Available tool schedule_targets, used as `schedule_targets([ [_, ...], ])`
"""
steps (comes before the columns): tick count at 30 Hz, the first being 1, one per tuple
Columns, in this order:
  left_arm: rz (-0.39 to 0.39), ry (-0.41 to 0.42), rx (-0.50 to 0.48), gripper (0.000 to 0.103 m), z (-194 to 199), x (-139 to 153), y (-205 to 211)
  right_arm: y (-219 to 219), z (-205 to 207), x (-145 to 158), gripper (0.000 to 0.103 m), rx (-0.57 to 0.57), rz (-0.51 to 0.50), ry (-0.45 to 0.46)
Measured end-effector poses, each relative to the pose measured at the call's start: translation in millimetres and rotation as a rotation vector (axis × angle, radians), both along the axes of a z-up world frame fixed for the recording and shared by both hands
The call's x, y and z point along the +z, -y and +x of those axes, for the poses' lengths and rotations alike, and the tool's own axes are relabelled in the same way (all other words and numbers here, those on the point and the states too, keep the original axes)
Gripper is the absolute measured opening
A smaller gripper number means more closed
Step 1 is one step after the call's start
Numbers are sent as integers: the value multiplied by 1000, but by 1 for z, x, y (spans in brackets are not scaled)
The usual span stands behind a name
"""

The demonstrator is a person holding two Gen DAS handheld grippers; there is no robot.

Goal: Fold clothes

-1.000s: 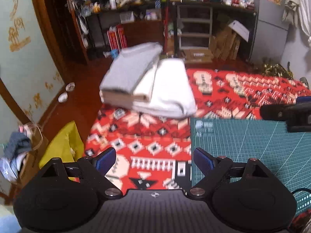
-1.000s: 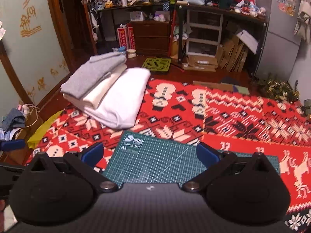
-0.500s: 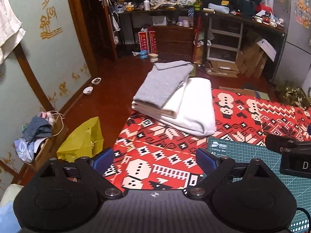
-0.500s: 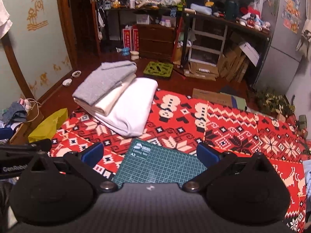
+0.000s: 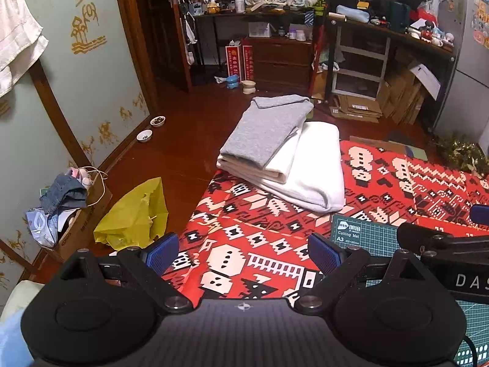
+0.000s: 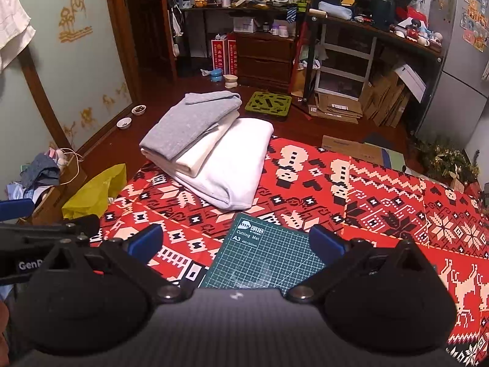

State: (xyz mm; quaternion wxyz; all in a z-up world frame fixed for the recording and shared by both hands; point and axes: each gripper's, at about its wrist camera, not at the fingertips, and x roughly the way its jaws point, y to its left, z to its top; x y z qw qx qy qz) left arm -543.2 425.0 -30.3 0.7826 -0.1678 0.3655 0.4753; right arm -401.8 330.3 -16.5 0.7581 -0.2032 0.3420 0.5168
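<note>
A: Where are the clothes?

B: Folded and stacked. A grey garment (image 5: 269,128) lies on top, a cream one (image 5: 282,160) under it, and a white one (image 5: 311,165) at the bottom. In the left wrist view the pile sits in the centre of the frame; in the right wrist view it is left of centre, at the far left corner of the red patterned cloth (image 6: 351,189).

A: And the left hand-held gripper (image 5: 243,252)?

B: Wide open, its blue pads far apart, holding nothing. It hovers at the lower middle of its frame, above the red cloth and well short of the pile.

A: The right hand-held gripper (image 6: 237,243)?

B: Also spread wide and empty. A green cutting mat (image 6: 269,253) lies on the cloth between its fingers, nearer than the pile.

A: Anything beside the cloth?

B: A yellow bag (image 5: 134,214) on the wooden floor at lower left, next to a cardboard box holding crumpled cloth. Two small bowls (image 5: 151,128) stand by the wall at the left. A green tray (image 6: 269,104) lies on the floor just behind the pile in the right wrist view.
</note>
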Motion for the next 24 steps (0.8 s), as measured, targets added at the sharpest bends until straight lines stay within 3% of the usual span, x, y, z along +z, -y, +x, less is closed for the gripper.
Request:
schedule_targets([
  [24, -8, -18, 0, 91, -2, -3, -1, -5, 2, -3, 102, 5, -12, -4],
])
